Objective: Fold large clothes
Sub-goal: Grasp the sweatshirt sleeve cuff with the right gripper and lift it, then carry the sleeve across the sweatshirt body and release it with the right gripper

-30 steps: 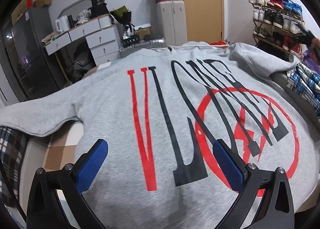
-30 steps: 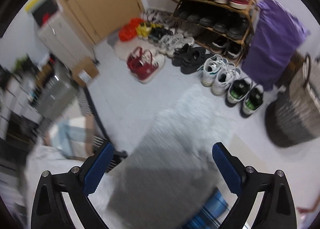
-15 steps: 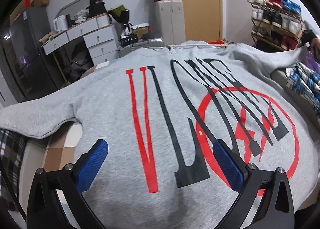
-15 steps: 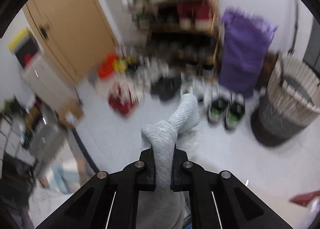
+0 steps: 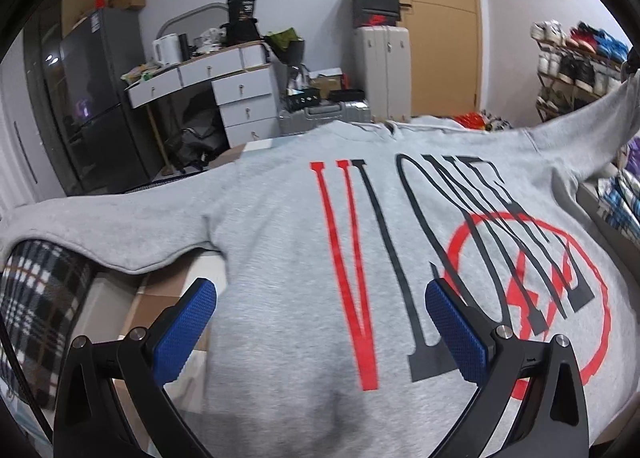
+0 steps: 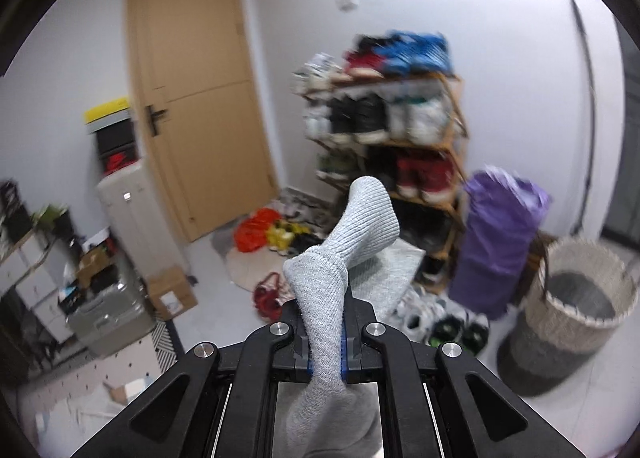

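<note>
The grey sweatshirt [image 5: 280, 258] lay spread flat, its red and black lettering facing up, directly ahead of and beneath the left claw [image 5: 320, 322], whose blue pads stood wide apart over the fabric without touching it. One sleeve trailed off to that claw's left over a plaid blanket [image 5: 36, 298]. The right claw [image 6: 326, 342] was clamped tight on the other sleeve's ribbed cuff [image 6: 360, 217], which stuck up beyond its tips, with a shoe rack [image 6: 392, 129] and wicker basket [image 6: 576, 310] farther ahead.
</note>
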Demonstrator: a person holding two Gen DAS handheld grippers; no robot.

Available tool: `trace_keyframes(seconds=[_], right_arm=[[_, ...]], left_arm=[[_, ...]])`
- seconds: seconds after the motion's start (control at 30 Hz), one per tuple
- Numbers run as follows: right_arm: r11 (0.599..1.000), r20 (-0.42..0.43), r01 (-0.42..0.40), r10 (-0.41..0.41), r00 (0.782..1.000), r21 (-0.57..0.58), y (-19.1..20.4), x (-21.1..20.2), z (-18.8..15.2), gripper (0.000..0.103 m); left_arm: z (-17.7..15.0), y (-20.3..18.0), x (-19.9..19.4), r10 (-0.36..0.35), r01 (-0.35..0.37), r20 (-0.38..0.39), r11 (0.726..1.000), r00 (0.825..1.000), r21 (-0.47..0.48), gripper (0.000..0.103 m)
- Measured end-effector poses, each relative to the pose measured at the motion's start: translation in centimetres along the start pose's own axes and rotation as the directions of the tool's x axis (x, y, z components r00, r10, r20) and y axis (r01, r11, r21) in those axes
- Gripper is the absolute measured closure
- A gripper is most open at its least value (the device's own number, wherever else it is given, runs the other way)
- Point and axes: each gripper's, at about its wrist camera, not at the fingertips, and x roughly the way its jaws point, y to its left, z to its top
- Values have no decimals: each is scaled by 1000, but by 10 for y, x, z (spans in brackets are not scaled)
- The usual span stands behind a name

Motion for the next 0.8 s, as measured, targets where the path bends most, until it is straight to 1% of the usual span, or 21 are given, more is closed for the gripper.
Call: trace_keyframes(seconds=[0.03, 0.1, 0.13, 0.23, 0.33, 0.37, 0.4, 0.47, 0.5, 0.53, 0.57, 0.6, 0.67, 0.7, 0.73, 0.77, 0.8], right_arm=[[999, 8, -24, 24, 1000, -22, 14, -8, 0, 96], [994, 18, -101, 102, 995, -42, 41, -26, 1, 96], [990, 20, -123, 125, 992, -61, 54, -33, -1, 96], [963, 21, -233, 238, 971, -139, 115, -72, -10, 96], [914, -6, -361, 366, 931, -187, 172, -107, -25, 95], [891, -22, -406, 410, 912, -204, 196, -120, -35, 95], [874, -36, -436, 439, 898, -214, 208, -126, -42, 95], [821, -95, -517, 511, 855, -240, 255, -143, -72, 95], [804, -119, -544, 532, 839, -241, 268, -146, -82, 95], [774, -161, -586, 563, 810, -239, 290, -150, -101, 95], [752, -191, -617, 587, 787, -230, 305, -153, -117, 95], [719, -246, -660, 614, 750, -216, 331, -155, -143, 95], [675, -330, -712, 638, 696, -195, 364, -155, -184, 95], [658, -369, -729, 641, 673, -187, 377, -158, -209, 95], [632, -442, -754, 633, 635, -178, 399, -155, -244, 95], [621, -476, -765, 627, 617, -174, 409, -153, -262, 95], [610, -537, -773, 598, 595, -176, 429, -151, -299, 95]], left_arm=[[1, 3, -1, -2, 2, 1, 1000, 1000, -12, 1], [3, 13, -3, -6, 7, 10, 999, 1000, -46, 1], [3, 17, -5, -3, 5, 20, 998, 1000, -58, 1], [4, 33, -10, 28, -25, 38, 995, 999, -93, 1], [4, 51, -13, 58, -52, 39, 989, 998, -142, 1], [4, 60, -13, 87, -81, 33, 983, 996, -165, 1], [3, 65, -14, 103, -96, 29, 979, 994, -178, 1], [2, 77, -16, 118, -109, 29, 971, 993, -211, 1], [2, 83, -17, 124, -113, 33, 967, 992, -230, 1], [2, 87, -18, 133, -120, 36, 962, 990, -244, 1], [1, 89, -19, 141, -127, 36, 959, 989, -253, 1], [0, 94, -20, 148, -134, 36, 955, 988, -266, 1], [-1, 99, -20, 166, -150, 31, 944, 986, -294, 1], [-1, 100, -21, 181, -163, 30, 940, 983, -301, 1], [-1, 102, -21, 183, -164, 34, 938, 983, -305, 1], [-1, 103, -21, 173, -153, 40, 939, 984, -307, 1], [-1, 104, -22, 167, -146, 44, 940, 985, -310, 1]])
